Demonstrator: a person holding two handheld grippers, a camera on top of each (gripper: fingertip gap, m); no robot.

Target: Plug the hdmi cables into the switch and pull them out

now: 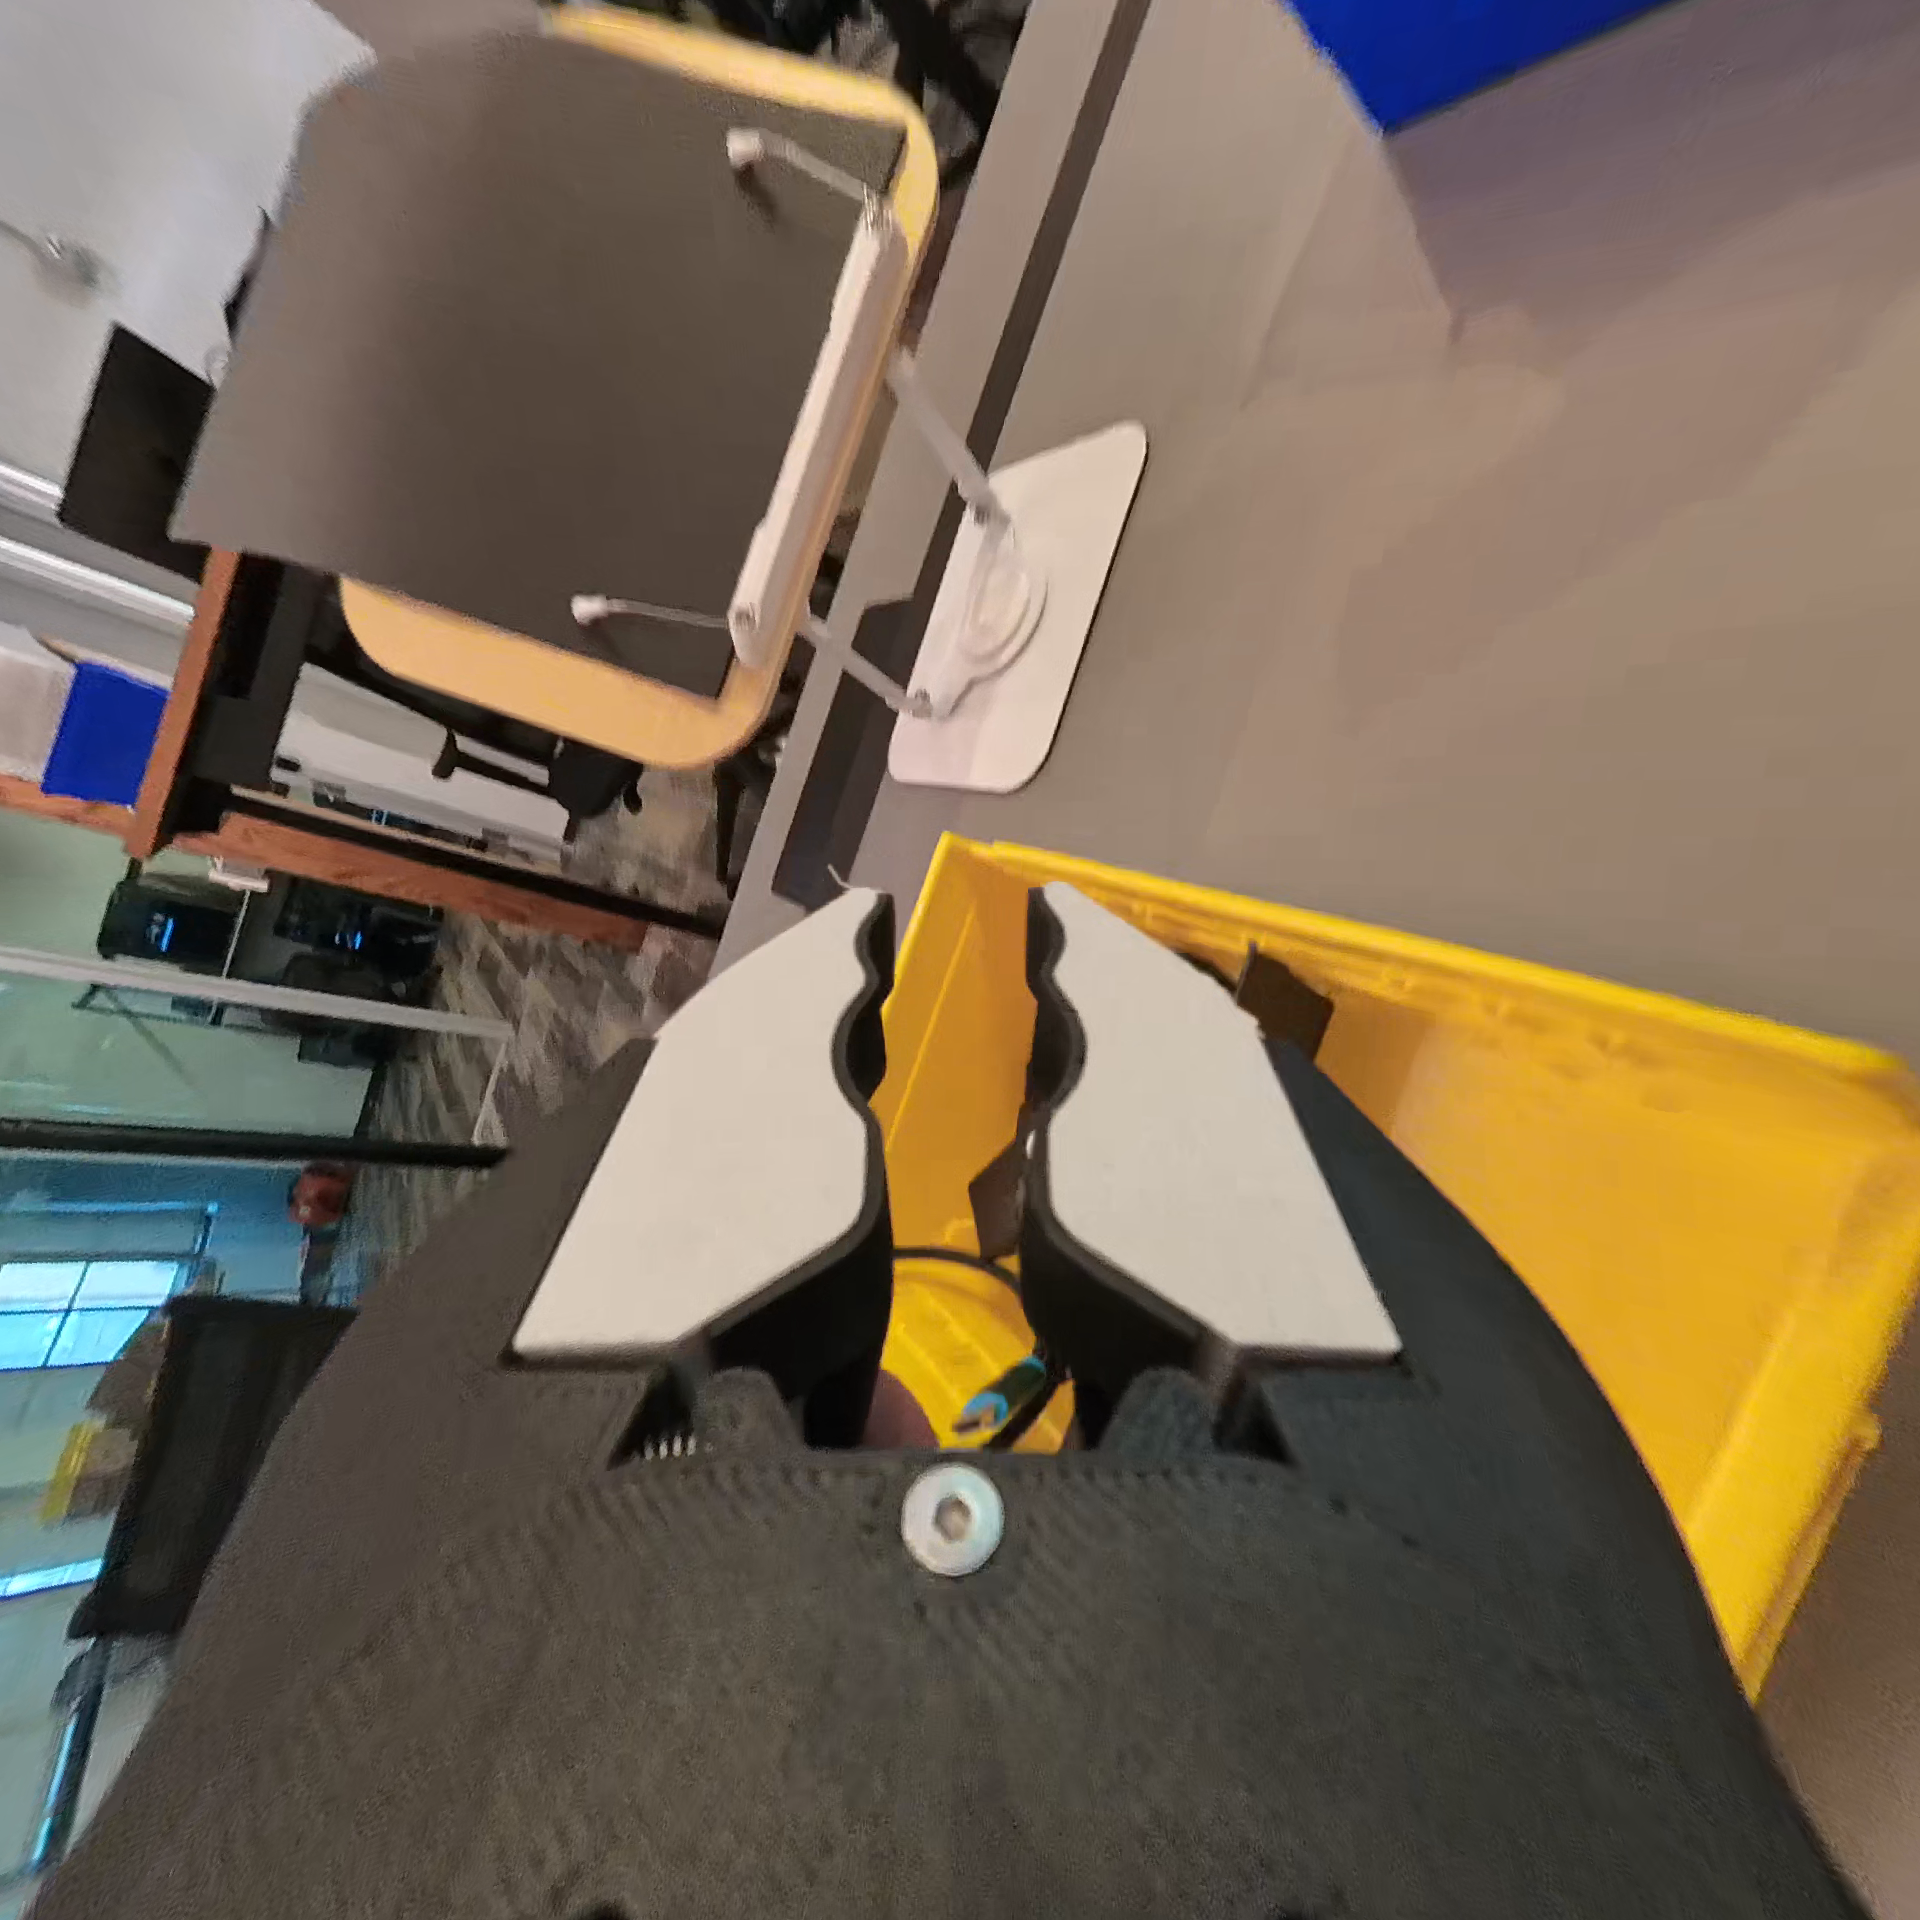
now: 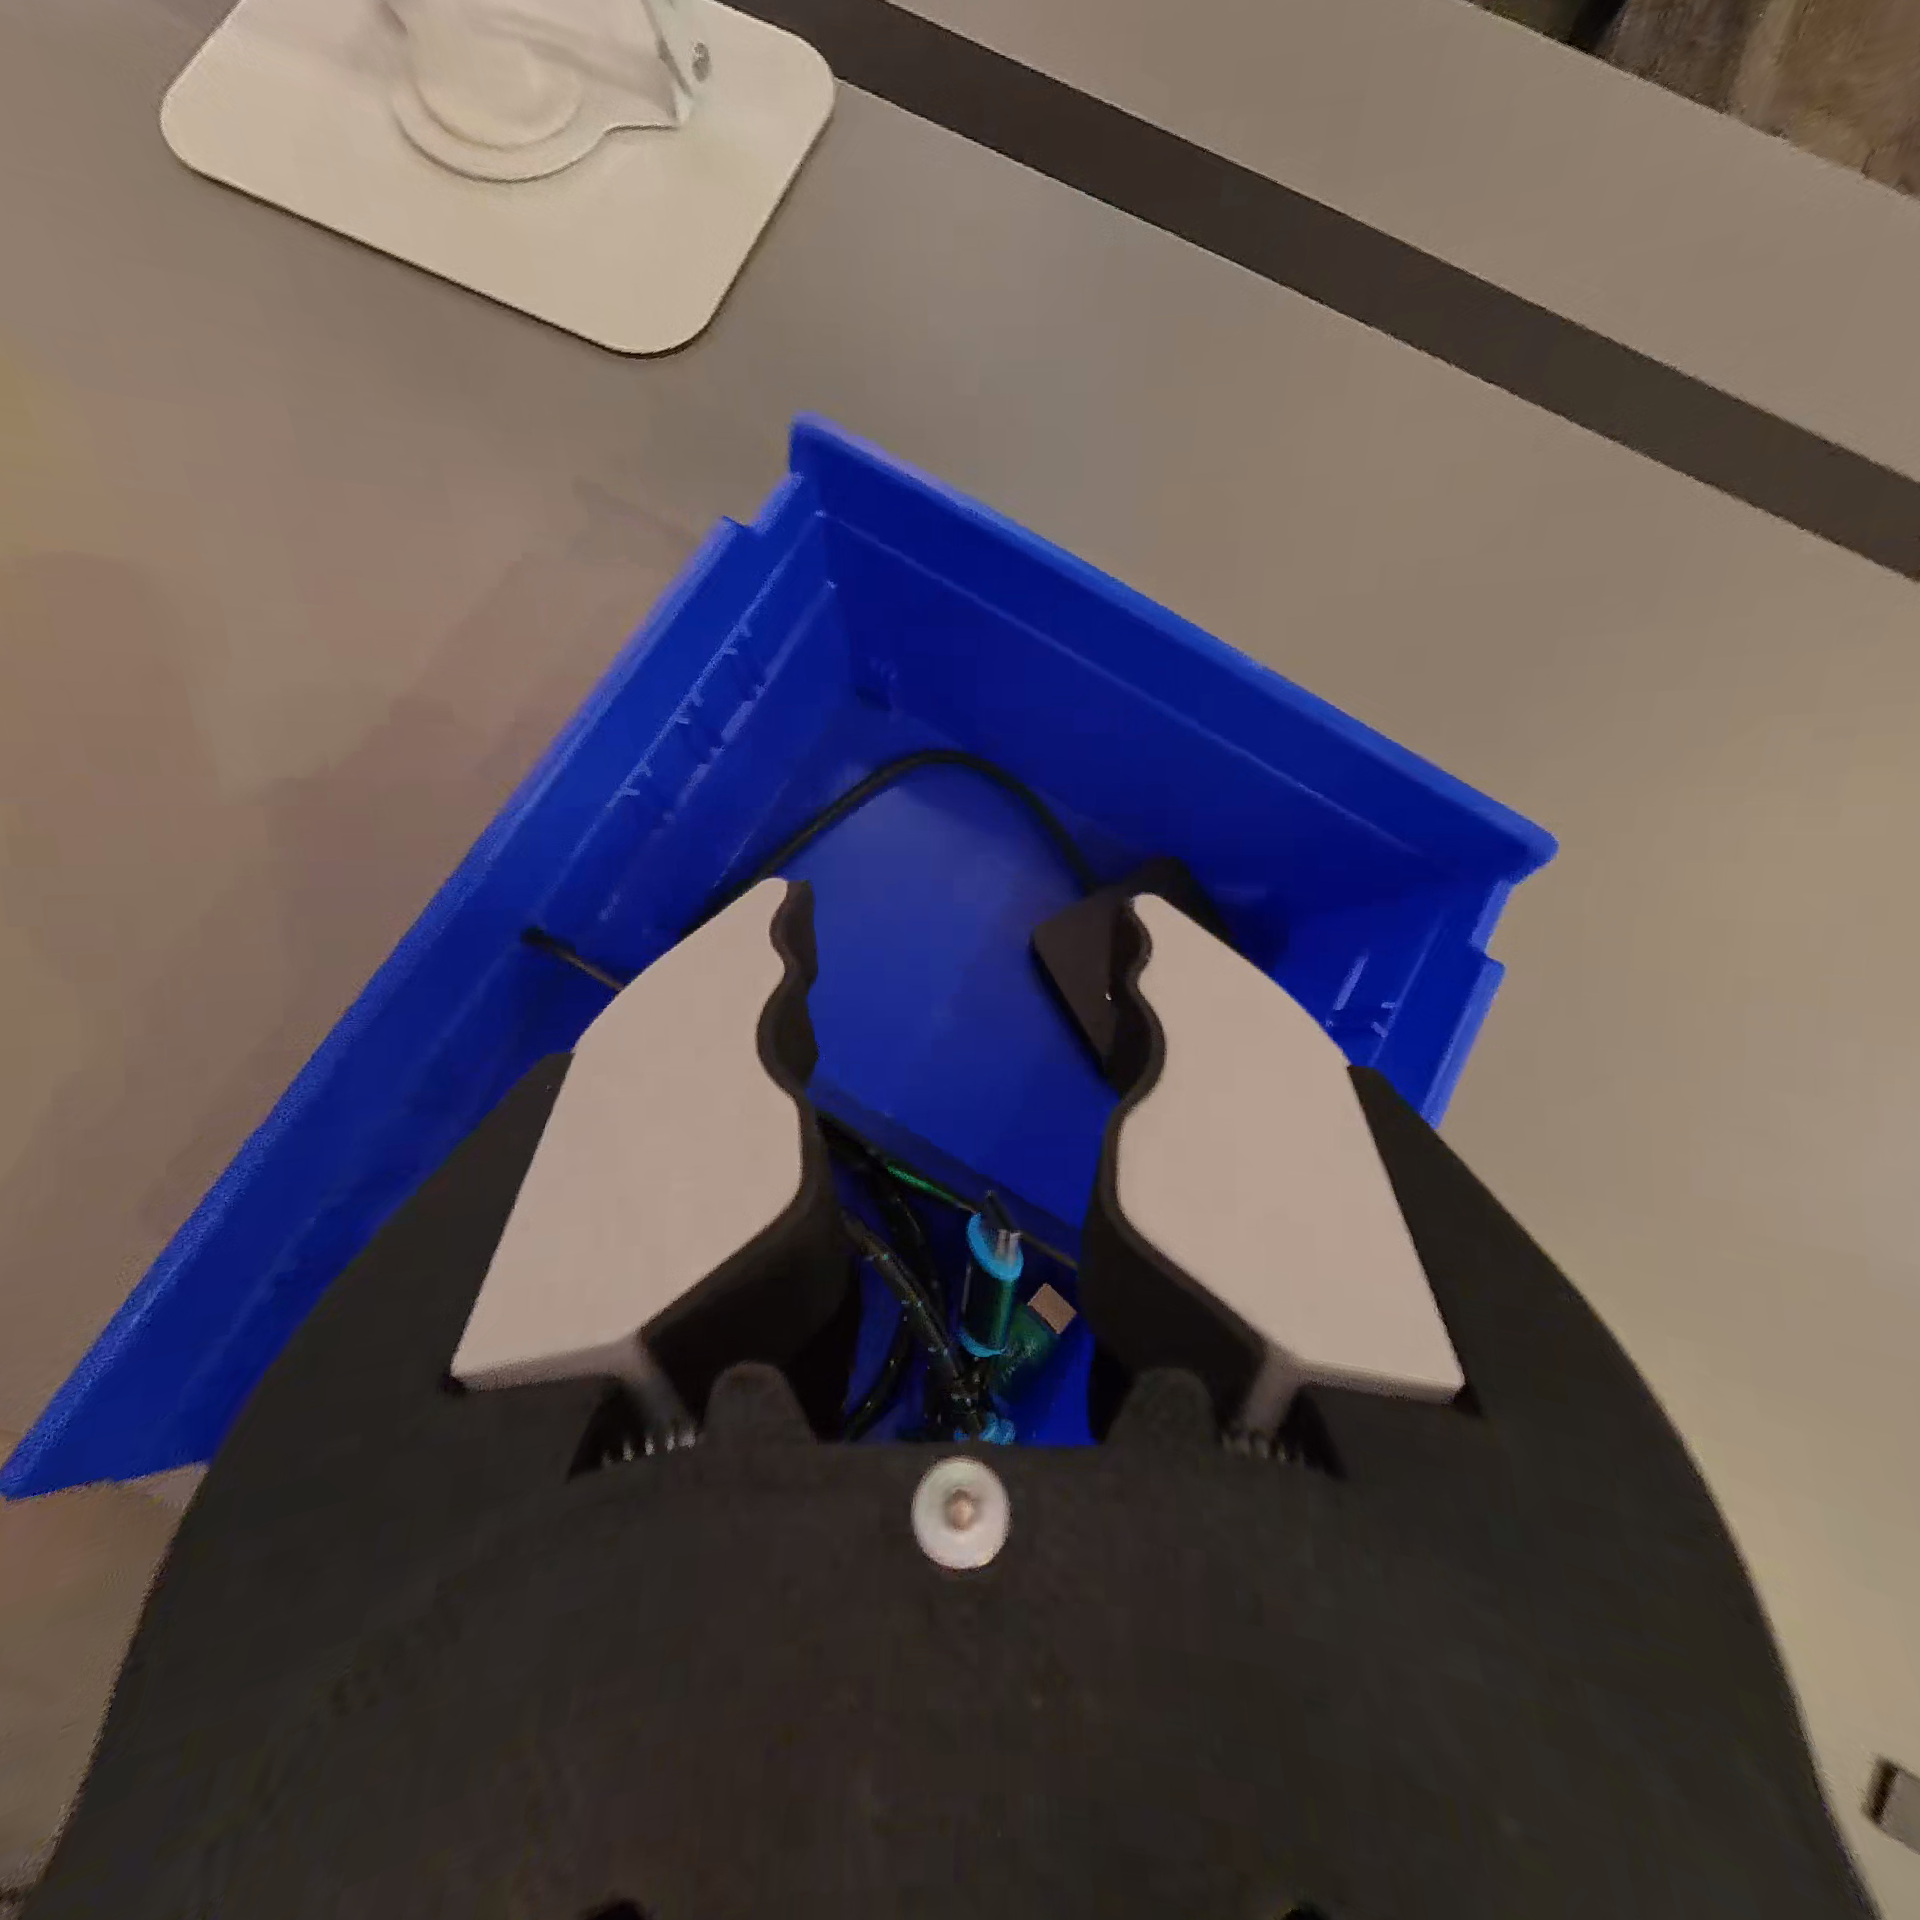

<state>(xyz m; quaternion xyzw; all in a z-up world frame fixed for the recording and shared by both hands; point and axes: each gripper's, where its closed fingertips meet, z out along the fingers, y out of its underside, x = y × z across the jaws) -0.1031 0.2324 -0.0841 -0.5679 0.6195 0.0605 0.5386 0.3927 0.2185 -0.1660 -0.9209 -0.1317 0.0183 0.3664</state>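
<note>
My left gripper (image 1: pixel 961 914) hangs over a yellow bin (image 1: pixel 1558 1195), jaws a little apart with nothing between them. Inside the bin lie a cable plug with a blue tip (image 1: pixel 1003 1397) and a small black piece (image 1: pixel 1286 1003). My right gripper (image 2: pixel 961 914) is open and empty over a blue bin (image 2: pixel 1143 707). A black flat box (image 2: pixel 1086 977) lies in that bin beside my right fingertip, with a thin black lead (image 2: pixel 935 764) looping from it. Black cables with blue-ringed plugs (image 2: pixel 992 1288) lie tangled at the bin's near end, partly hidden by the gripper.
Both bins stand on a grey table (image 2: pixel 312 623) crossed by a dark strip (image 2: pixel 1455 343). A white stand base (image 2: pixel 499 177) sits behind the bins; in the left wrist view it (image 1: pixel 1023 613) carries a dark board with a wooden rim (image 1: pixel 540 343). A floor and furniture show beyond the table edge. Across from one pair of fingers to the other is roughly 50 cm. Between my right fingertips and the thin black lead (image 2: pixel 935 764) there is roughly 15 cm.
</note>
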